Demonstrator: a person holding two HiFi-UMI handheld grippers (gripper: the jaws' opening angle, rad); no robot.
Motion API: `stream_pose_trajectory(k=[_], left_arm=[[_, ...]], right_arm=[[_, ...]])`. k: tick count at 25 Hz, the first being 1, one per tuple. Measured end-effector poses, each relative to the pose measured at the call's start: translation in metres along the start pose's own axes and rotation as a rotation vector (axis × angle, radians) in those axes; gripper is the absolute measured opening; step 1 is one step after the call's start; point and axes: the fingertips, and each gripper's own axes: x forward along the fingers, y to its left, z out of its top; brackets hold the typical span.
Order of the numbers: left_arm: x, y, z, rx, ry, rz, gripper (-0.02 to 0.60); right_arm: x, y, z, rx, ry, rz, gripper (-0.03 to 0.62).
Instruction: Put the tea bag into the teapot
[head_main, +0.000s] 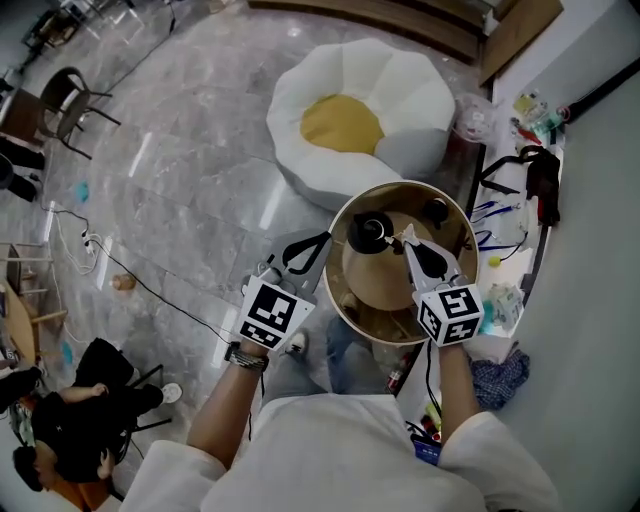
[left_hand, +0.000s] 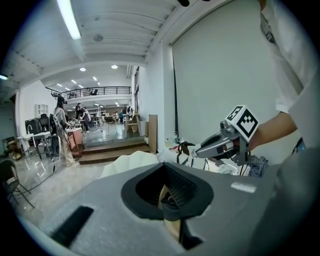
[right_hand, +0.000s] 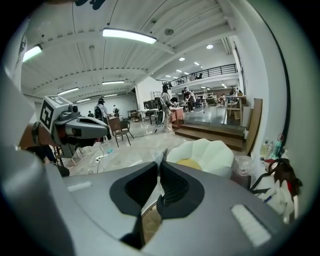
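Centrally, a round wooden table (head_main: 370, 285) is standing below the head view.

Surroundings:
- A white beanbag with a yellow centre (head_main: 345, 120) is lying on the floor at the table's 11 o'clock.
- A black bag (head_main: 541, 185) is lying among clutter along the wall at 2 o'clock.
- A seated person (head_main: 70, 420) is showing at 8 o'clock, well apart.
- A small dark object (head_main: 436, 210) is sitting on the table toward 1 o'clock.

Task items:
- The black teapot (head_main: 368, 232) is standing upright on the table toward 10 o'clock.
- The right gripper (head_main: 407, 241) is reaching in from 5 o'clock. Its jaws are pressing together on the small pale tea bag (head_main: 403, 237), which is being held just beside the teapot at its 3 o'clock.
- The left gripper (head_main: 324, 241) is hovering at the rim's 9 o'clock. Its jaws are closed on nothing, tips pointing at the teapot, nothing standing between.
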Motion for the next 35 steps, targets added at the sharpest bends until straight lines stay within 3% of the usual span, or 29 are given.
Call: stream_pose_trajectory(k=[35], left_arm=[[0.021,0.042,-0.092,-0.188,0.122,0.151,-0.002]], right_arm=[[0.139,-0.033,-0.14,-0.034,0.342,0.075,0.025]])
